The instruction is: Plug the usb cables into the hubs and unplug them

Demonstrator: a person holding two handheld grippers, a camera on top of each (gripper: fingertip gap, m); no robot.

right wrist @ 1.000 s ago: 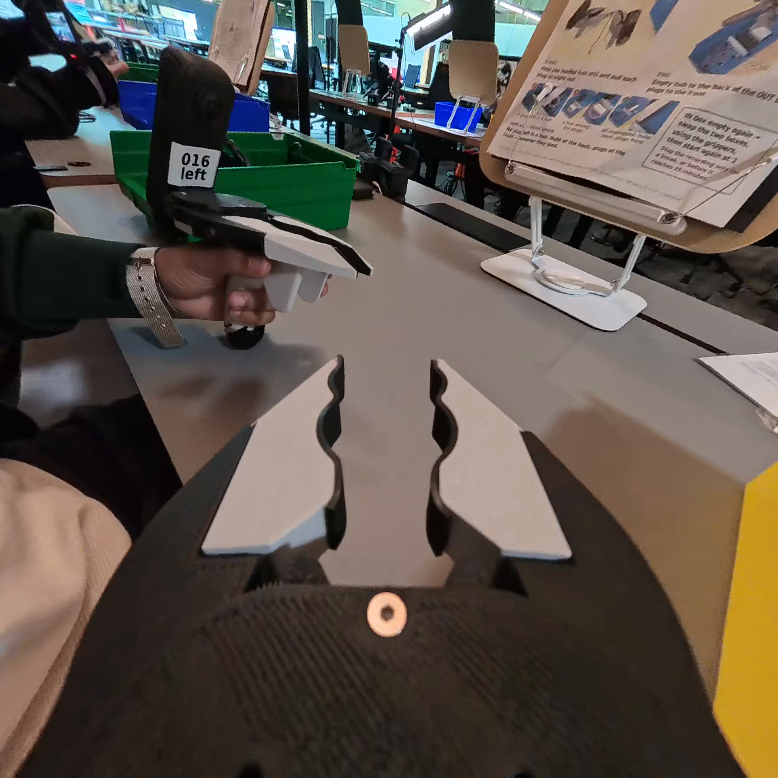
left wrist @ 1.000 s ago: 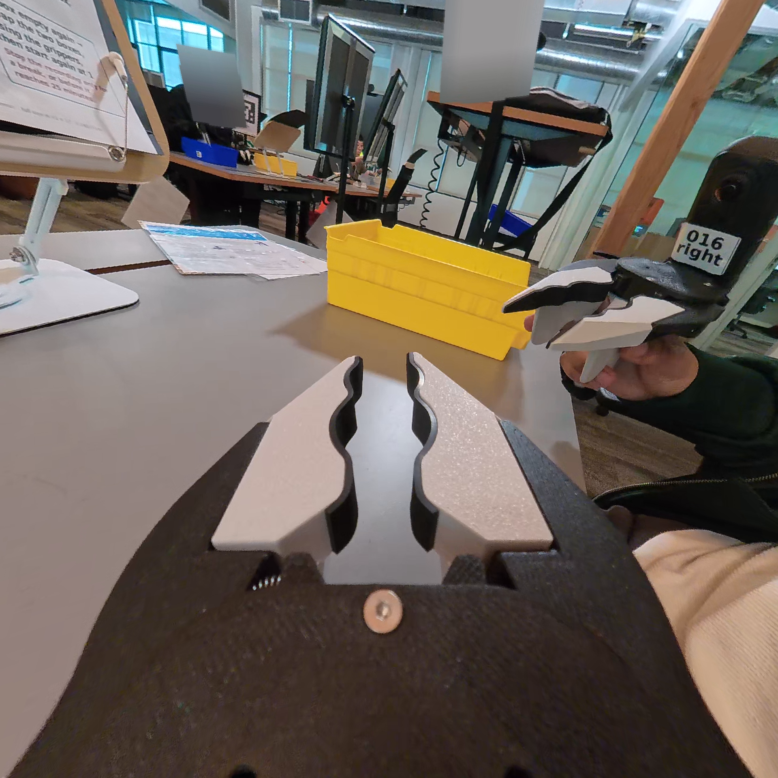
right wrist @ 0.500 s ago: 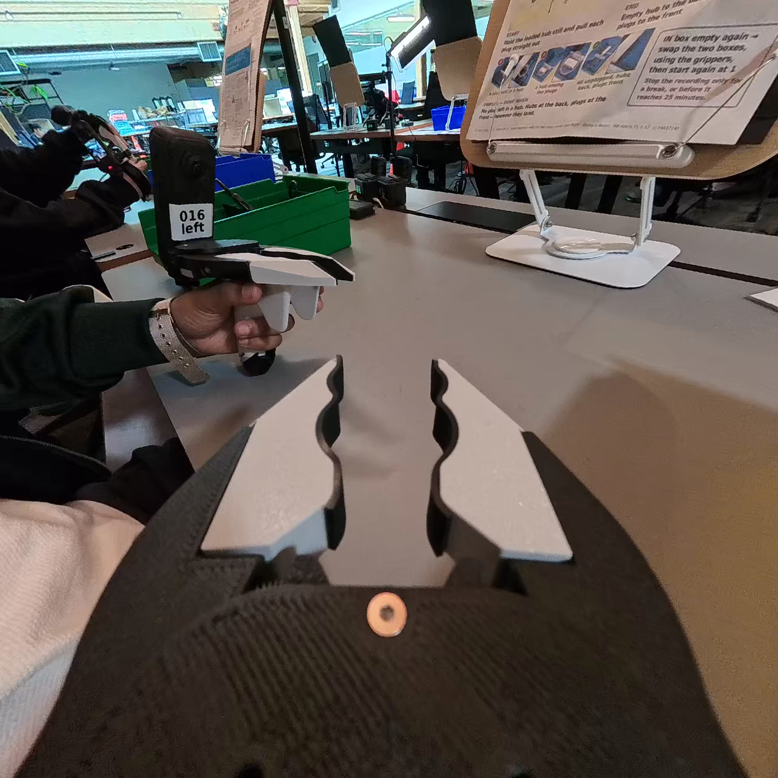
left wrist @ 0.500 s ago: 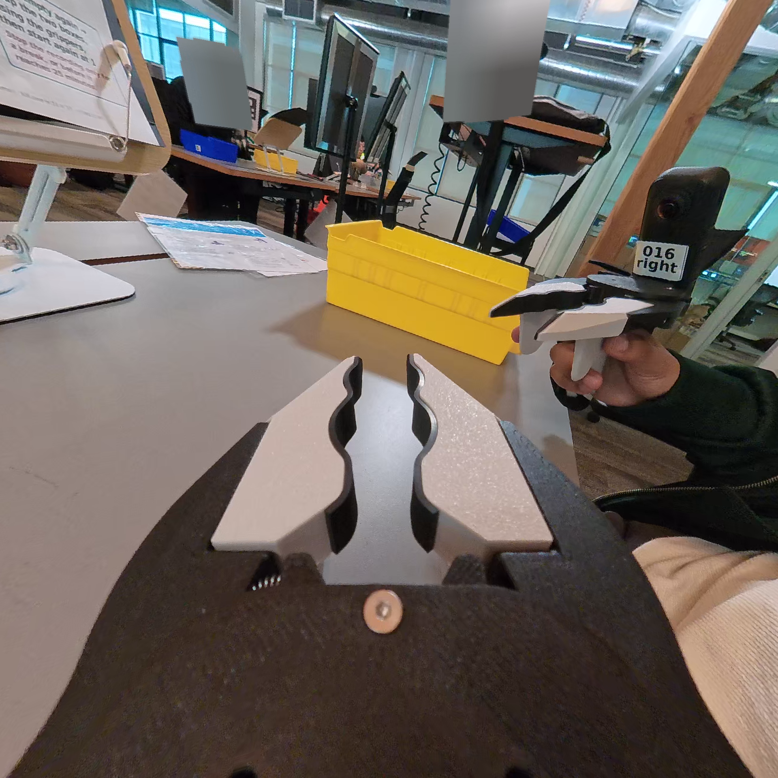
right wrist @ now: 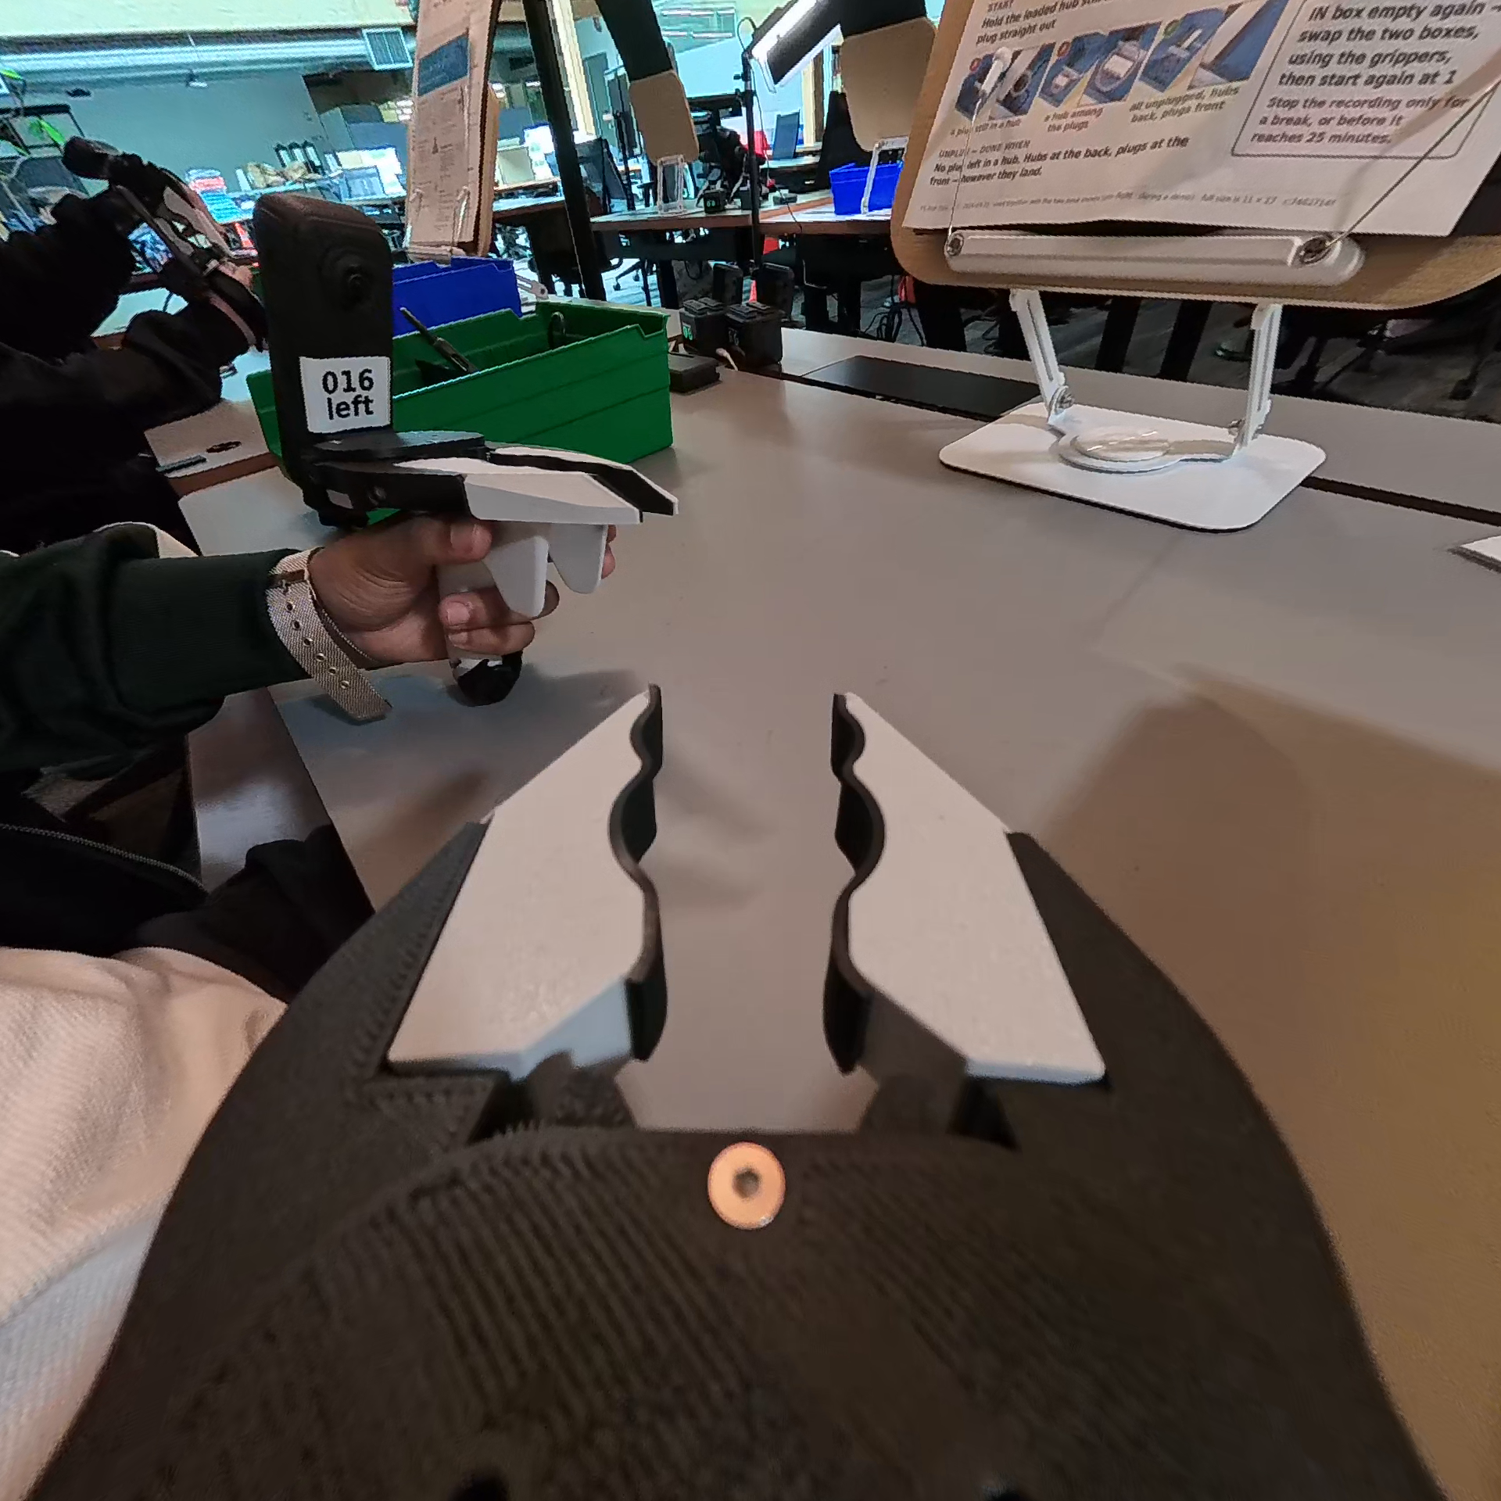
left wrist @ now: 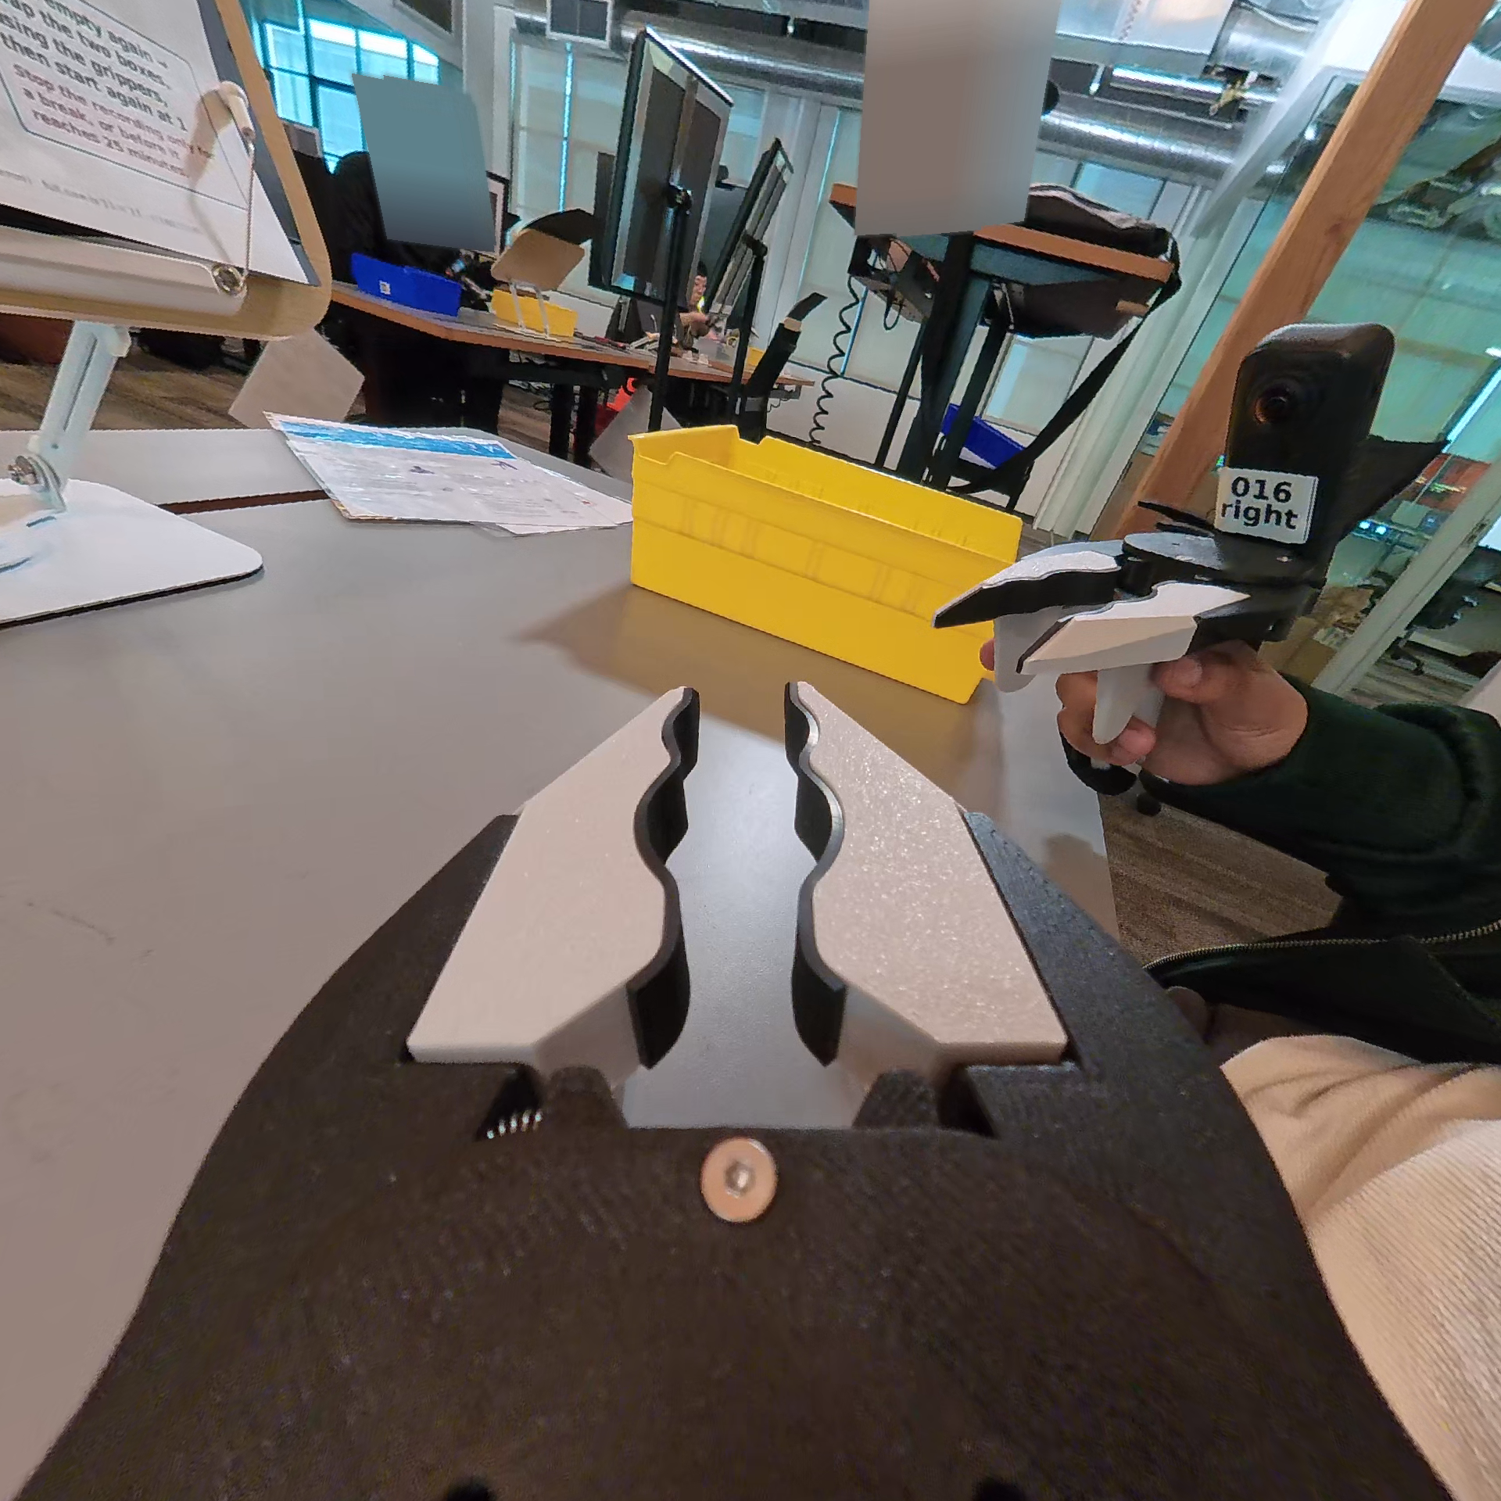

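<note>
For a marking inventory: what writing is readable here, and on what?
I don't transcribe writing; these bear it.
White sticker on the right hand-held gripper: legible.
Matching sticker on the left hand-held gripper: legible.
Instruction sheet on the clipboard stand: partly legible.
Printed papers on the table: too small.

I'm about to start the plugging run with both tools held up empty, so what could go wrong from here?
1. The left tool and right tool are both open and empty; no cable or hub shows on the grey table, so you may reach blind.
2. The yellow bin sits near the table's corner; a nudge from the right tool could push it off.
3. The green bin holds dark items that may snag when pulled.
</note>
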